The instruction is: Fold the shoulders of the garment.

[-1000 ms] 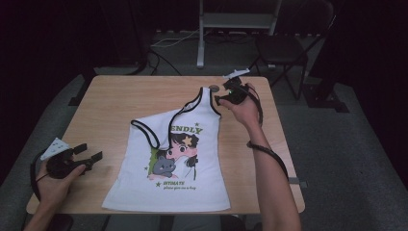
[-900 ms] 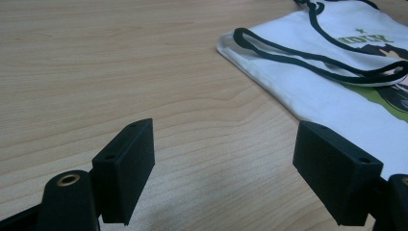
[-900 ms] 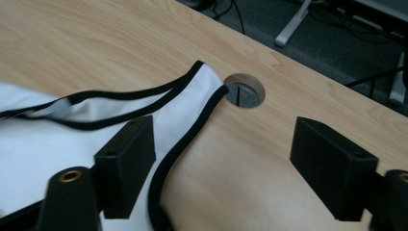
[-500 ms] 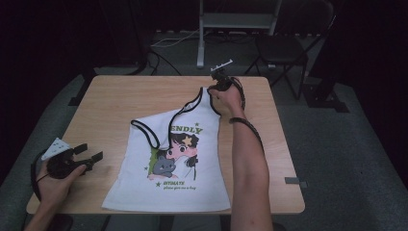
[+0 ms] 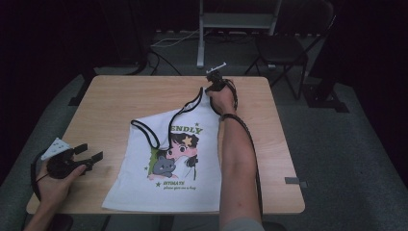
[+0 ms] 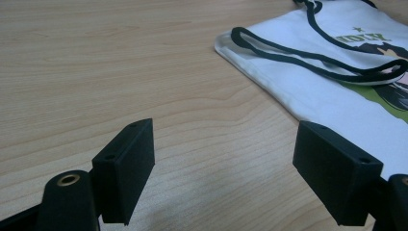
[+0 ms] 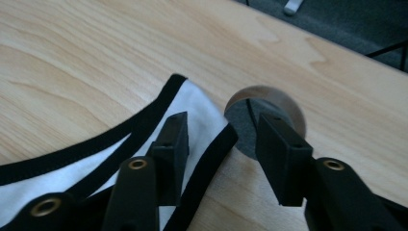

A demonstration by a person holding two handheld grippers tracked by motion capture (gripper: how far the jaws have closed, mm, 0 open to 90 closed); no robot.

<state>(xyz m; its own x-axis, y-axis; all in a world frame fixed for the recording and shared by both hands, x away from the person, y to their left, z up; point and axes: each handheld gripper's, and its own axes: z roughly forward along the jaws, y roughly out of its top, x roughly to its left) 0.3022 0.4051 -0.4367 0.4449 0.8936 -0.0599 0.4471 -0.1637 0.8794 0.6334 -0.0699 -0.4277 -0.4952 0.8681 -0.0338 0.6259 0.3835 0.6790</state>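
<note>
- The white tank top [image 5: 168, 163] lies flat, print side up, across the lower middle of the high view; spread that way, its black-trimmed straps are easy to reach, and one strap [image 5: 192, 103] runs up toward the frame's upper middle
- The right claw [image 5: 214, 82] sits at the tip of that strap near the bench [image 5: 120, 96] far edge; judging by the reach, the strap end is the handle for pulling or folding the top
- In the right claw view, one jaw rests on the white strap end [image 7: 197, 115] while the other stands past its black edge, over a round hole in the bench [image 7: 284, 103]; the jaws have just been closing, with the trim between them, yet the pads do not press it so far; it straddles rather than pinches
- The left claw [image 5: 79, 159] waits at the lower left of the high view, just beside the top's hem side; its jaws are spread wide over bare wood [image 6: 144, 72] with nothing between them, probably ready to take the near strap loop [image 6: 308, 57] or the side seam
</note>
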